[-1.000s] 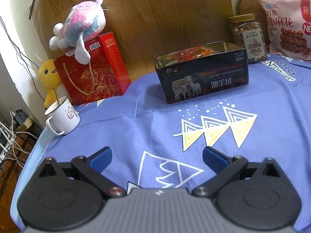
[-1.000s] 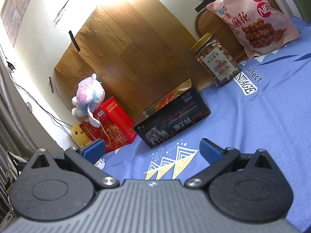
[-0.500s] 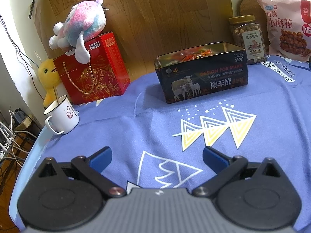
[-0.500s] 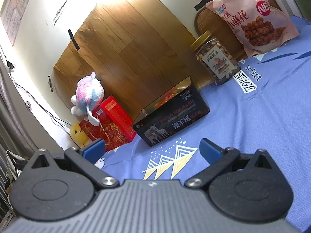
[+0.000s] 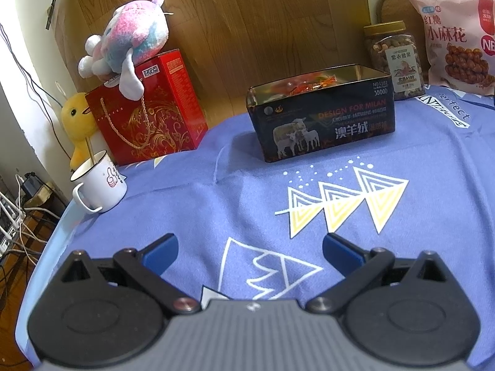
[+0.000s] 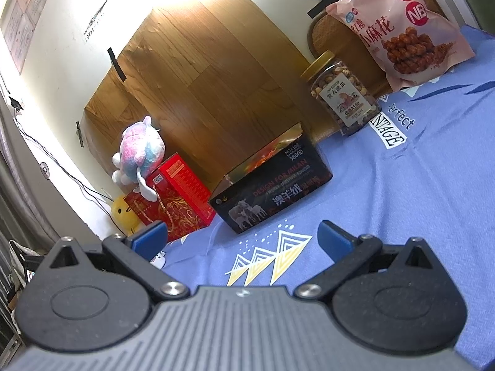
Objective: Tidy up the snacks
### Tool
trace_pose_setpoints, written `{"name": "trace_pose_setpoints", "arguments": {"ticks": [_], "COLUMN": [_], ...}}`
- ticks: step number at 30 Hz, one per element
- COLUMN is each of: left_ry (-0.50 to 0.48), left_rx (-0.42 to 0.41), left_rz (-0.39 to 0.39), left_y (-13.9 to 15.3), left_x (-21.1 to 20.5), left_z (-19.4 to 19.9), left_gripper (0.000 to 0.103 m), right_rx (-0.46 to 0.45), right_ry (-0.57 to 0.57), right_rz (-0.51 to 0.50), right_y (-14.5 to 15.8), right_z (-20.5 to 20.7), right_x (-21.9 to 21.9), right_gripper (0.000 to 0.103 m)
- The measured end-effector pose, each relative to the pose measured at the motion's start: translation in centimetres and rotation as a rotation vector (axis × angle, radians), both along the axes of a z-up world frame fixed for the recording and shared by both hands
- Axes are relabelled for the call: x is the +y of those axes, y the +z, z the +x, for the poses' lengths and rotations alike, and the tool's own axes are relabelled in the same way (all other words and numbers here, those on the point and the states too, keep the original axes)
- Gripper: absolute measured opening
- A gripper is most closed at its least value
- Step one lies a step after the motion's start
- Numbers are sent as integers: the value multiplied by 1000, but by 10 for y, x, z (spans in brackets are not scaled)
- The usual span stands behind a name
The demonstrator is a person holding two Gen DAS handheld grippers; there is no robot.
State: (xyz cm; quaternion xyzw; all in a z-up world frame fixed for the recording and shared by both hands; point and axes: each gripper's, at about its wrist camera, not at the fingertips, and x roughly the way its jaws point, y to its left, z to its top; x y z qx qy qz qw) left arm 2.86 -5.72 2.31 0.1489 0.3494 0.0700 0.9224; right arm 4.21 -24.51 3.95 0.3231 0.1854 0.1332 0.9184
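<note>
While both tools were spread wide and carried nothing, the left tool (image 5: 249, 252) hung low over the blue printed cloth (image 5: 278, 204) on the worktop, its blue fingers (image 5: 161, 252) framing bare fabric, probably because nothing loose lay within its reach. Straight ahead of it and well apart stood the dark tin (image 5: 324, 117), lid off, with orange wrapped snacks (image 5: 306, 85) showing over its rim; it looked like the collecting box, open at the top so that packets could be dropped in from above. Ahead and to its right, beyond the tin, the nut jar (image 5: 393, 61) stood upright near the pink bag of twists (image 5: 454, 40), which appeared to lean on the backing behind it, likely the only way so soft a bag would stay up. Ahead and to its left sat the white mug (image 5: 100, 187), and beyond that the red gift box (image 5: 148, 108) with a plush toy (image 5: 130, 40) lying on top and a yellow duck (image 5: 77, 120) tucked beside it.

The right tool (image 6: 241, 238) was tilted, its fingers likewise parted and empty. From it the tin (image 6: 272, 185) lay ahead, the jar (image 6: 343, 92) and bag (image 6: 402, 27) farther ahead to the right. By my judgement those two were still to be sorted, and the right tool was the better placed for them
</note>
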Motion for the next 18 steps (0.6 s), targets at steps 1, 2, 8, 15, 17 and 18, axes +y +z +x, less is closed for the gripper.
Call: {"name": "trace_pose_setpoints", "arguments": {"ticks": [1,2,8,15,17,18], "left_ry": [-1,-1,-1,1,4,5], "left_rx": [0,-1,0,2,2,2], "left_rz": [1,1,-1,4,6,7], "left_y": [0,0,0,0,0,0], "left_x": [0,0,0,0,1,1], "left_z": [0,0,0,0,0,0], "left_gripper": [103,103,103,103,103,103], "right_rx": [0,0,0,1,1,1], "right_ry": [0,0,-1,-1,-1,-1], "right_rz": [-1,-1,0,0,1,1], "right_y": [0,0,0,-1,-1,-1], "right_z": [0,0,0,-1,-1,-1], "right_x": [0,0,0,0,0,0], "right_gripper": [103,103,103,103,103,103]}}
